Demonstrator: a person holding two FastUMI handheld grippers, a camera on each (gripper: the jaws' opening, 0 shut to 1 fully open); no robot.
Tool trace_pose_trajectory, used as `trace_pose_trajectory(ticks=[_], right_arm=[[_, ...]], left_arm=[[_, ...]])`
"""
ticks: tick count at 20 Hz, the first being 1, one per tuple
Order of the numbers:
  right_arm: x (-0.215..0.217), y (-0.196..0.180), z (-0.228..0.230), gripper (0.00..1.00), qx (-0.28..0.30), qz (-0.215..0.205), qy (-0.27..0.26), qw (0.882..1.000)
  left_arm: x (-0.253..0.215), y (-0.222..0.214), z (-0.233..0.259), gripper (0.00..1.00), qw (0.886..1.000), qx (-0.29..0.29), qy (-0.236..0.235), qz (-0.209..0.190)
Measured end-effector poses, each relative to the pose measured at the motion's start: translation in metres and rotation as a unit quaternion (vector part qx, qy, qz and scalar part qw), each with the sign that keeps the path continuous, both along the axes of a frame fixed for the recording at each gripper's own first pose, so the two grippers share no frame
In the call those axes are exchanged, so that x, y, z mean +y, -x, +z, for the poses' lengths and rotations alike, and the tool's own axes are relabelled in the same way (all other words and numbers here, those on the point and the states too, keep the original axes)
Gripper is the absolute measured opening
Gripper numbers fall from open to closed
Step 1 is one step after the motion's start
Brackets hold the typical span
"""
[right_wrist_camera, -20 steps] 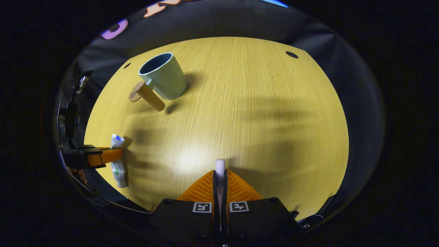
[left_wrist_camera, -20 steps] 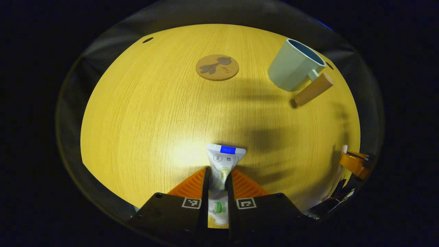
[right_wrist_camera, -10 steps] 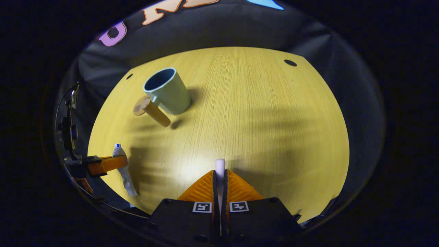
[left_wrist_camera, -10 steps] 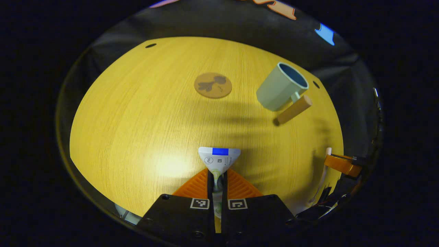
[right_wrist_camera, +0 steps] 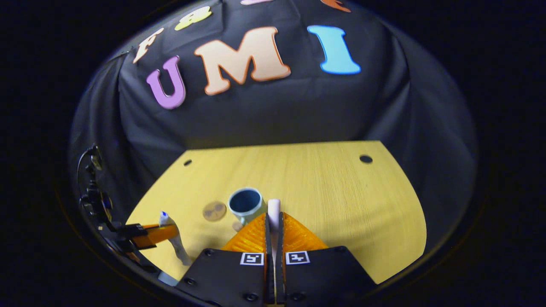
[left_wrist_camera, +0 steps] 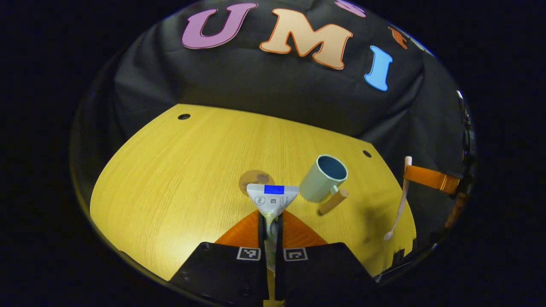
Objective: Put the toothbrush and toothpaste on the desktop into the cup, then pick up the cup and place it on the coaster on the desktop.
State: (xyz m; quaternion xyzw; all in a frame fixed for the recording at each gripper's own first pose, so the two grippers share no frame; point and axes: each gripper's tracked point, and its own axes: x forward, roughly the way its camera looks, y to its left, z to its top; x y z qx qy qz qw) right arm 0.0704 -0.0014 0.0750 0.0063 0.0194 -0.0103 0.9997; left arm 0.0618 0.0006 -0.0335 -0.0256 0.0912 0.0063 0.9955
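Note:
My left gripper (left_wrist_camera: 270,221) is shut on the white toothpaste tube (left_wrist_camera: 272,198), whose flat crimped end sticks out ahead of the fingers, lifted above the desk. The pale green cup (left_wrist_camera: 323,178) with its wooden handle (left_wrist_camera: 333,201) stands upright ahead to the right, and the round cork coaster (left_wrist_camera: 253,179) lies just behind the tube. My right gripper (right_wrist_camera: 273,221) is shut on the pale toothbrush (right_wrist_camera: 273,209), held in the air with its end poking past the fingertips. In the right gripper view the cup (right_wrist_camera: 245,204) is just left of that end, with the coaster (right_wrist_camera: 214,211) further left. The toothbrush (left_wrist_camera: 399,200) hangs at the right of the left gripper view.
The round yellow wooden desktop (left_wrist_camera: 179,170) has small dark holes near its far edge (left_wrist_camera: 184,116) (right_wrist_camera: 365,159). The black cloth wall (right_wrist_camera: 256,115) rises behind it. The other gripper with the tube (right_wrist_camera: 168,232) is at the lower left of the right gripper view.
Both grippers have risen and tilted up with the toothpaste and toothbrush, so the wall now shows. The right gripper has swung toward the cup, which now sits beside the toothbrush's end.

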Motion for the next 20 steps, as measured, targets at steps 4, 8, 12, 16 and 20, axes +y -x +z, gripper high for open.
trace_pose_trajectory(ticks=[4,8,12,16,20], right_arm=[[0.03,-0.011,0.054,0.04,-0.082,0.045,-0.011,0.996],[0.038,-0.037,0.093,0.04,-0.144,0.071,-0.044,0.986],[0.052,-0.075,0.099,0.04,-0.176,0.076,-0.032,0.981],[0.055,-0.108,0.069,0.04,-0.173,0.078,-0.035,0.981],[0.055,-0.123,0.049,0.06,-0.159,0.074,-0.049,0.983]], left_arm=[[-0.001,-0.012,0.05,0.05,0.997,-0.07,-0.021,-0.029],[0.0,-0.028,0.09,0.05,0.989,-0.132,-0.052,-0.046],[-0.011,-0.051,0.112,0.05,0.979,-0.18,-0.059,-0.077],[-0.034,-0.075,0.128,0.05,0.968,-0.218,-0.049,-0.115],[-0.052,-0.089,0.144,0.05,0.955,-0.251,-0.05,-0.149]])
